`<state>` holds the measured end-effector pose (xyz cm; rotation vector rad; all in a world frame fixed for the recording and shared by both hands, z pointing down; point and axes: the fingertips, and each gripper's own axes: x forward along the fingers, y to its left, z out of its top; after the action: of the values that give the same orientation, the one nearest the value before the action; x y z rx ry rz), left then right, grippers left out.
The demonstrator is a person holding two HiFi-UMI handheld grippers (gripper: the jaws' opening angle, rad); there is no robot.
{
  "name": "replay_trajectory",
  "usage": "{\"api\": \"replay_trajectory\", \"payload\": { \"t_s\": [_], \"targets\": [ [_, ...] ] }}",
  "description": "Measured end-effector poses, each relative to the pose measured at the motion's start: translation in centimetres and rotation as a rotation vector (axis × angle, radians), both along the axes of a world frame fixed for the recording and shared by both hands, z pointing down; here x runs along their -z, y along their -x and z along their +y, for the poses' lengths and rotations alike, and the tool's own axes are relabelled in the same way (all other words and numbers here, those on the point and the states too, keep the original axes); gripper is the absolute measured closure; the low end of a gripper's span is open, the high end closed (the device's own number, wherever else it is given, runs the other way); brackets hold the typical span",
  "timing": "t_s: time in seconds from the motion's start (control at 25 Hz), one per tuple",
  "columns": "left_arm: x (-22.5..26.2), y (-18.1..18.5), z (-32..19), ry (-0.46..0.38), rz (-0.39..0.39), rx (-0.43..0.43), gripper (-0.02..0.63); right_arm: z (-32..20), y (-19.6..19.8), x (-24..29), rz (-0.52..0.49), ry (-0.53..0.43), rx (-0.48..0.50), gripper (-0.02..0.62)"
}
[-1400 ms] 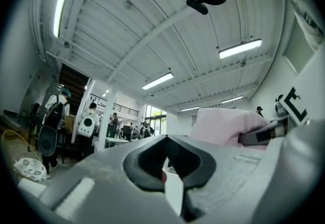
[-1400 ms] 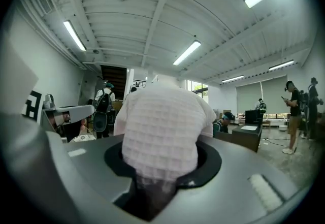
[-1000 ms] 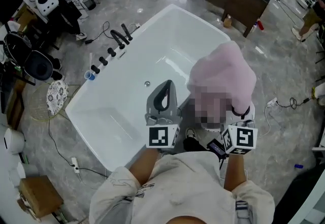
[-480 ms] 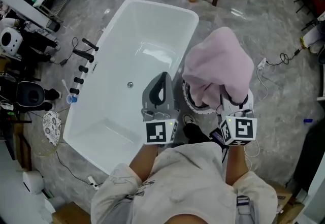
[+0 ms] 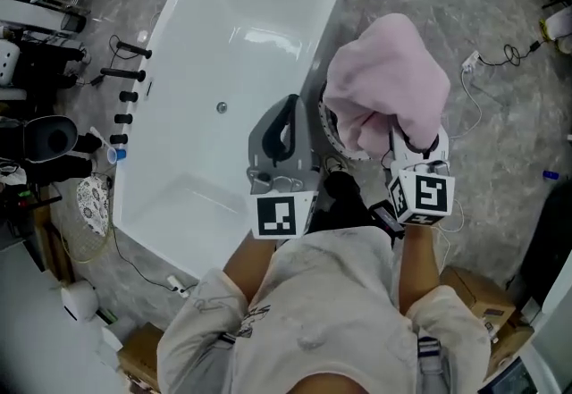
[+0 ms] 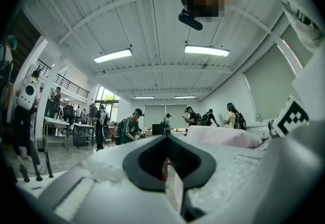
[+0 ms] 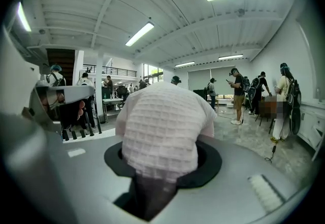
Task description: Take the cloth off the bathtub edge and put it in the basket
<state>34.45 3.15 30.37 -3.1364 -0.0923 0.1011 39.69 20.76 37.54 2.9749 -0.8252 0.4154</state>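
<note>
Both forearms reaching forward, left tongs [image 5: 288, 108] level, jaws together and empty, right tongs [image 5: 407, 138] just beside, tipped slightly down, clamped on a bunched pink waffle-weave cloth [image 5: 384, 79]

The glossy grey stone floor [image 5: 500, 17] carries a white bathtub [image 5: 241, 71], set at a slant. A row of black tap fittings [image 5: 125, 75] stands along the tub's left side, with a small blue cup [image 5: 116, 154] near them. A white basket [image 5: 329, 138] stands just beside the tub's right side, only part of its rim showing. Cables [image 5: 134, 263] trail across the floor. A cardboard box [image 5: 465, 289] sits at lower right.
</note>
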Motion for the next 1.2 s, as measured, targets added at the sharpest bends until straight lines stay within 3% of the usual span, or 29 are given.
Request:
{"api": "replay_trajectory", "payload": {
  "t_s": [0.6, 1.2],
  "targets": [
    [-11.3, -4.9, 1.8, 0.031, -0.091, -0.021, 0.604, 1.2, -3.1, -21.5, -0.374, 0.059, -0.055, 0.425],
    [-21.5, -7.1, 4.5, 0.05, -0.2, -0.078, 0.604, 1.7, -2.5, -45.3, -0.751, 0.141, -0.093, 0.423]
  ]
}}
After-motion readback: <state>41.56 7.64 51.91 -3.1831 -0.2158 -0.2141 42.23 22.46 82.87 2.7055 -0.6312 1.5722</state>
